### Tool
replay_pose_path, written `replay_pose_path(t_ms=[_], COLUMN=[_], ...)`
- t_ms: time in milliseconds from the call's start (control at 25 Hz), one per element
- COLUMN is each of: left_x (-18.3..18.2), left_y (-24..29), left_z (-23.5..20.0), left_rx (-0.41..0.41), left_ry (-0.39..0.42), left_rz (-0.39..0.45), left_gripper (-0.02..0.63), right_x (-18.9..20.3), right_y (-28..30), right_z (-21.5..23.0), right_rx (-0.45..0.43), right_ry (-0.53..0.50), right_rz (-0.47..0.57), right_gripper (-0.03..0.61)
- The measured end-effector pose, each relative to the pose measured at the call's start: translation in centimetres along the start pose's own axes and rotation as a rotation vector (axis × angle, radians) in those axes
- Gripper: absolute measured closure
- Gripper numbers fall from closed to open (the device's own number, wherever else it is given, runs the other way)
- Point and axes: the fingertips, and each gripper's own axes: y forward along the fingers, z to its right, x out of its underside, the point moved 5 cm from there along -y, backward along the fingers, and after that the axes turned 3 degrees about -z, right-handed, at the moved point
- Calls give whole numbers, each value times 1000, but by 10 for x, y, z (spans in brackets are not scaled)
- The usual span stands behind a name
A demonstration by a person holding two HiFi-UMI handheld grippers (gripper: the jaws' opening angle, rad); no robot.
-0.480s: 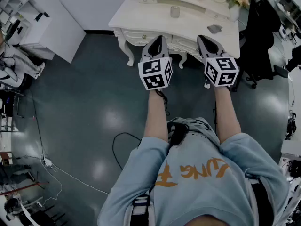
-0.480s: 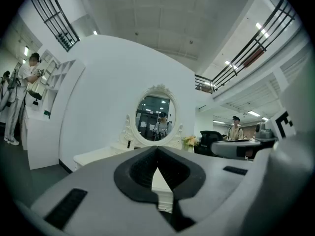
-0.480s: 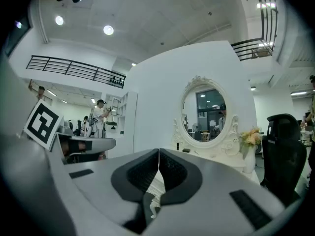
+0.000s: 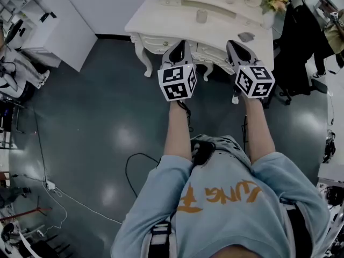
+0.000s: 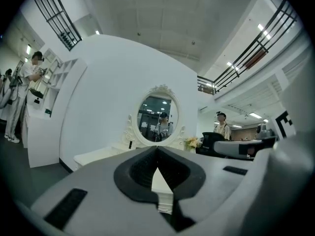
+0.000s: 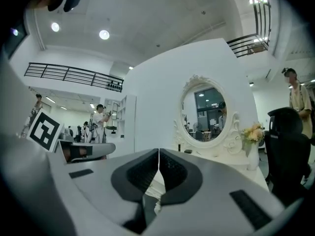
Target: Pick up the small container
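I hold my left gripper (image 4: pixel 181 46) and my right gripper (image 4: pixel 233 45) side by side in the air, both pointed at the white dressing table (image 4: pixel 156 20). In the head view their tips overlap its front edge. The fingers (image 5: pixel 140 171) of my left one are pressed together with nothing between them. The right one's fingers (image 6: pixel 142 173) are pressed together too, and also empty. The small container (image 4: pixel 201 15) stands upright on the table, toward the back, well apart from both grippers. An oval mirror (image 5: pixel 157 119) rises at the table's rear, and a vase of flowers (image 4: pixel 273 1) sits at its right end.
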Motion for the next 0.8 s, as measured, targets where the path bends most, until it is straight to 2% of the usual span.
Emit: replay_pose_path(t_ms=[800], left_x=[-11], left_y=[-13], left_z=[-22], left_rx=[-9], left_ry=[-44], left_rz=[36], left_gripper=[592], right_x=[-11], right_y=[0], right_z=[-12], right_rx=[8], right_ry=[-16], right_rz=[2], right_gripper=[549])
